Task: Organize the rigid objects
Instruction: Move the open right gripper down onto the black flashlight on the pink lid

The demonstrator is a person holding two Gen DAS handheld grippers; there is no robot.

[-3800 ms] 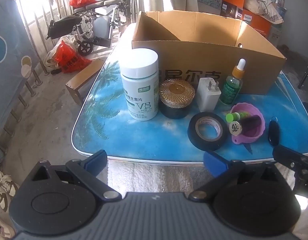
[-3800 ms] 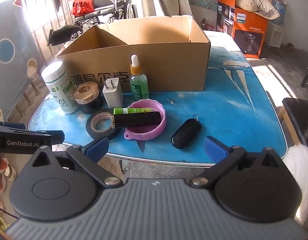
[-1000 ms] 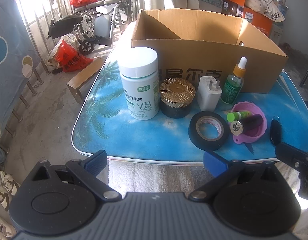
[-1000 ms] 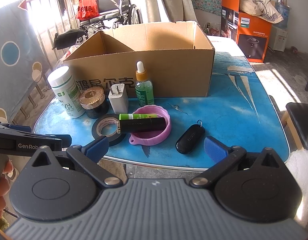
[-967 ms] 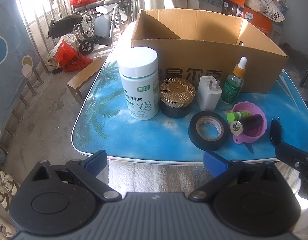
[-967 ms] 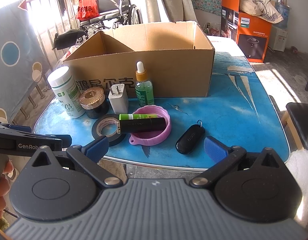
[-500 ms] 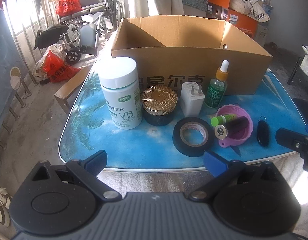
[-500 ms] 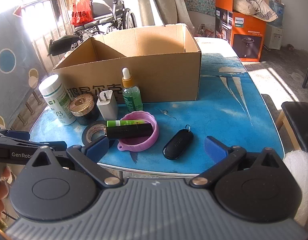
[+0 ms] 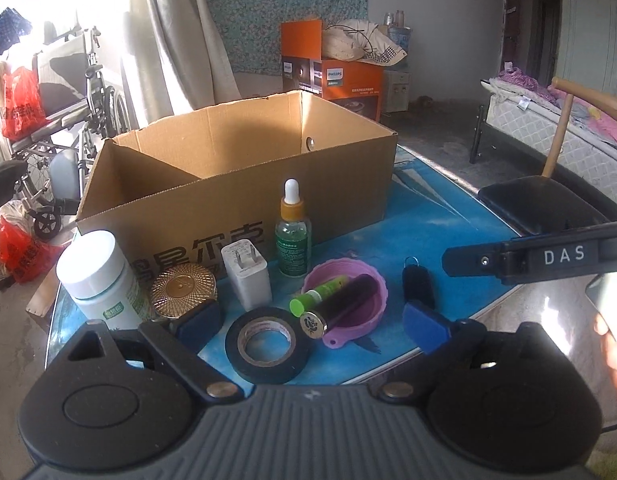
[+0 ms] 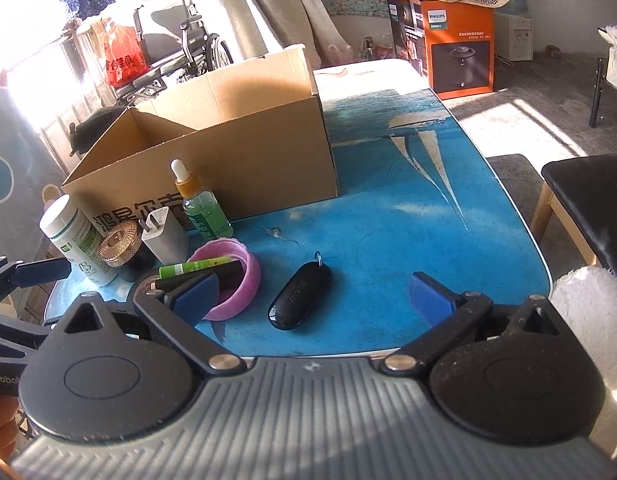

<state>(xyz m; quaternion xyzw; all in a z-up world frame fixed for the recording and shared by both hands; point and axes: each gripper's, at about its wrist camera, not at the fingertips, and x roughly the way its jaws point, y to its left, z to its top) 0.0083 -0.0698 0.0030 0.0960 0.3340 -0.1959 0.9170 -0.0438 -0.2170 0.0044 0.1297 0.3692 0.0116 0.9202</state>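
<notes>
My left gripper [image 9: 310,322] is wide open and empty, just closing a bit – I line it up over the black tape roll [image 9: 267,345], low in the frame. My right gripper [image 10: 312,290] is open and empty too.

Both claws point forward and downward, holding nothing. The left claw [image 9: 310,322] has just narrowed slightly yet gapes wide; the right claw [image 10: 314,294] is spread wide too.

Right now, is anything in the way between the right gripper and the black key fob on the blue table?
Nothing visible is. The black key fob lies alone on the blue table, straight ahead between the open right gripper's fingers. The pink bowl sits off to its left, apart from it.
</notes>
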